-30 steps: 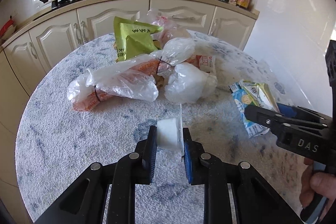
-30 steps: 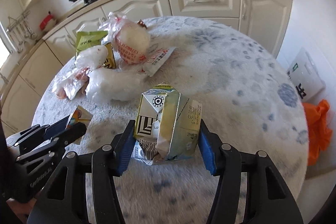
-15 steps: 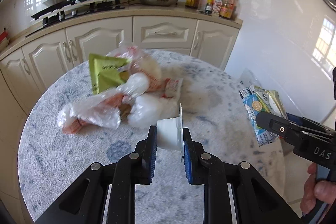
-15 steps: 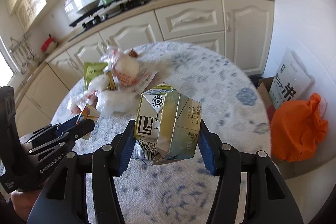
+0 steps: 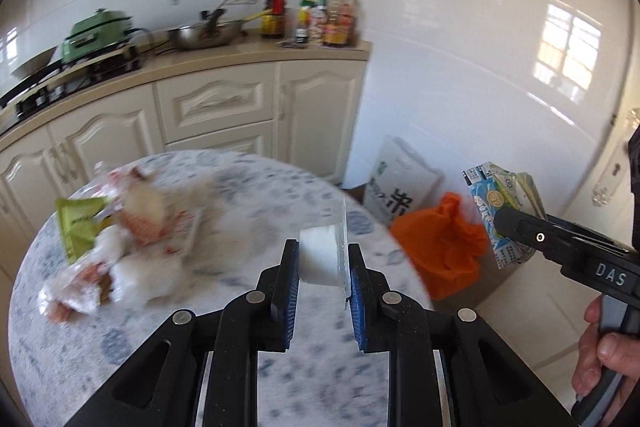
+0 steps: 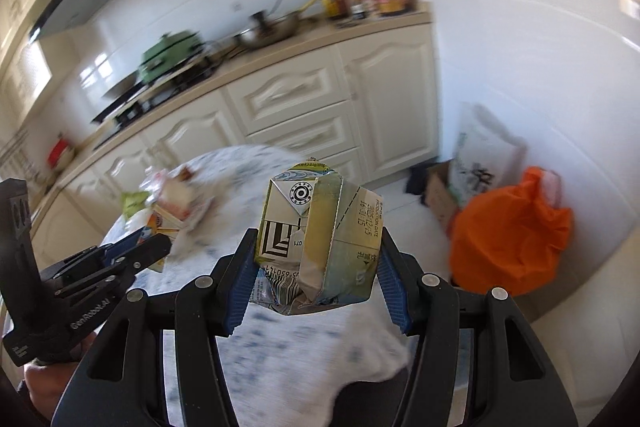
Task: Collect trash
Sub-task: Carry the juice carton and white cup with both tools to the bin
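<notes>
A cream-cabinet kitchen filled the background, a round mottled desk at lower left. Right of it, mid-frame, sat an orange bag on the floor, likely the drop point. More wrappers littered the desk. The right tool clamped a crushed carton; the left tool pinched a small white cup. Carrying looked underway; next, reach over the bag past the desk's edge.

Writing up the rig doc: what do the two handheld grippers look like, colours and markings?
Both are matte black plastic linkages with silver rivets and ribbed blue finger pads. The right gripper carries white "DAS" lettering; the left gripper reads "GenRobot.AI" on its side. No cables visible. A dark sleeve shows at one edge.
</notes>
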